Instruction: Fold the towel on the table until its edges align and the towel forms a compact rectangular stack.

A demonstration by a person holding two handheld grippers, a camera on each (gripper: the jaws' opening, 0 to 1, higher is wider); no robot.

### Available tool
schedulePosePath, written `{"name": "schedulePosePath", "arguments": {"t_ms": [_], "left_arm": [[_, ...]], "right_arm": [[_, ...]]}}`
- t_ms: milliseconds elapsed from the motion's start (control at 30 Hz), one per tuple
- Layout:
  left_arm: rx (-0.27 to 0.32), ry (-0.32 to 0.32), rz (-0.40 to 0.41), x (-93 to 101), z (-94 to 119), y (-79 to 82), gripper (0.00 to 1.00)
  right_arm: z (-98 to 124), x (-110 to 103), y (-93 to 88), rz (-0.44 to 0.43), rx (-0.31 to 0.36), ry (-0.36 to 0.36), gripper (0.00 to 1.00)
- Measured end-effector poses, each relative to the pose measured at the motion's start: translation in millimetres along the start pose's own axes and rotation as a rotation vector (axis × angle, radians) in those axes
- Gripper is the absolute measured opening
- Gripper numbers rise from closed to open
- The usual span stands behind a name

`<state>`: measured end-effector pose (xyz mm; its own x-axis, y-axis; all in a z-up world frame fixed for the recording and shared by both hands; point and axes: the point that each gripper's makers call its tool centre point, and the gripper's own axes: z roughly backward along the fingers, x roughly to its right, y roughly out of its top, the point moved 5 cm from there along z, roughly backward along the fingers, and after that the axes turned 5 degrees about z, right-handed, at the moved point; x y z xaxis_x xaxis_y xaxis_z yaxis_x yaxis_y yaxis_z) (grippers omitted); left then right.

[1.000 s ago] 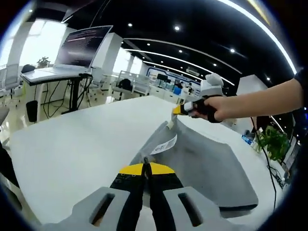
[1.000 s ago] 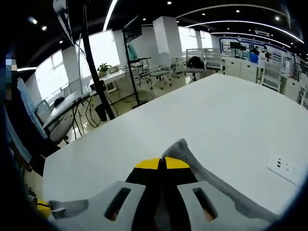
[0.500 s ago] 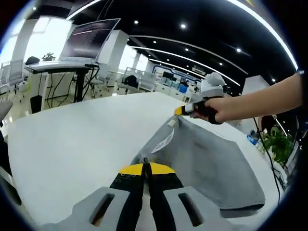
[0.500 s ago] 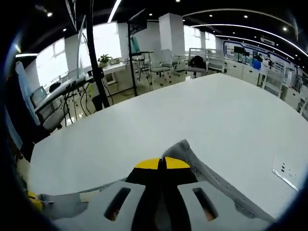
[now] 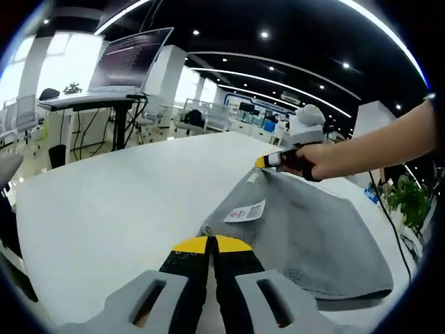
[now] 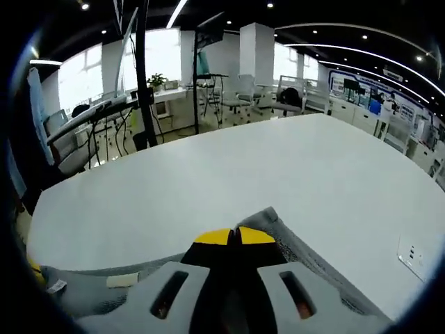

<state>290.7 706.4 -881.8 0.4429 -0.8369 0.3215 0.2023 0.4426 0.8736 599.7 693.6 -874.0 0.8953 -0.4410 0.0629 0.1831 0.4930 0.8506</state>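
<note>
Two corners of the grey towel (image 5: 306, 229) are held at once, one by each gripper. In the left gripper view, the left gripper (image 5: 208, 245) has its yellow-tipped jaws pressed together on the near corner, just below the white care label (image 5: 245, 211). The right gripper (image 5: 268, 161), carried in the person's hand (image 5: 314, 160), pinches the far corner of the same edge, and the cloth hangs taut between the two grips. The rest of the towel drapes down onto the white table (image 5: 118, 188), with its lower edge resting on the surface.

In the right gripper view, the jaws of that gripper (image 6: 227, 238) are closed on a grey corner (image 6: 268, 217), with the broad white tabletop (image 6: 278, 160) ahead.

Step in hand, by judgement: a fold is under way, with the lifted edge being carried over the body of the towel.

Next move: carry both corners together, level and parallel, to the opposite edge. Lower them until the edges coincide, then part the jaws. Uneven travel of either hand is likely to skew the fold. Keep the towel within the tabletop.
</note>
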Motion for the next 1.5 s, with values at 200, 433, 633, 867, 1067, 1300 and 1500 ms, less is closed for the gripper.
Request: {"name": "schedulePosePath", "arguments": {"t_ms": [200, 433, 633, 867, 1067, 1300, 1500], "left_arm": [[-0.045, -0.003, 0.055, -0.1, -6, -1.0, 0.17], [-0.021, 0.002, 0.028, -2.2, -10, 9.1, 0.08], [-0.013, 0.031, -0.017, -4.1, -6, 9.1, 0.05], [-0.036, 0.06, -0.025, -10.5, -5, 2.8, 0.05], [-0.042, 0.058, -0.083, -10.0, -7, 1.6, 0.06], [-0.09, 0.039, -0.091, -10.5, -10, 1.2, 0.06], [-0.082, 0.019, -0.109, -9.9, -14, 12.2, 0.21]], "right_arm": [[-2, 2, 4.4, -0.076, 0.045, 0.019, 0.1], [1, 6, -1.8, -0.061, 0.018, 0.014, 0.11], [7, 10, -2.6, -0.003, -0.001, 0.004, 0.1], [5, 12, -11.4, -0.012, -0.028, -0.01, 0.1], [2, 15, -14.7, 0.017, -0.022, -0.009, 0.11], [1, 18, -13.1, 0.004, -0.03, -0.002, 0.11], [6, 19, -6.6, -0.003, -0.021, 0.018, 0.15]]}}
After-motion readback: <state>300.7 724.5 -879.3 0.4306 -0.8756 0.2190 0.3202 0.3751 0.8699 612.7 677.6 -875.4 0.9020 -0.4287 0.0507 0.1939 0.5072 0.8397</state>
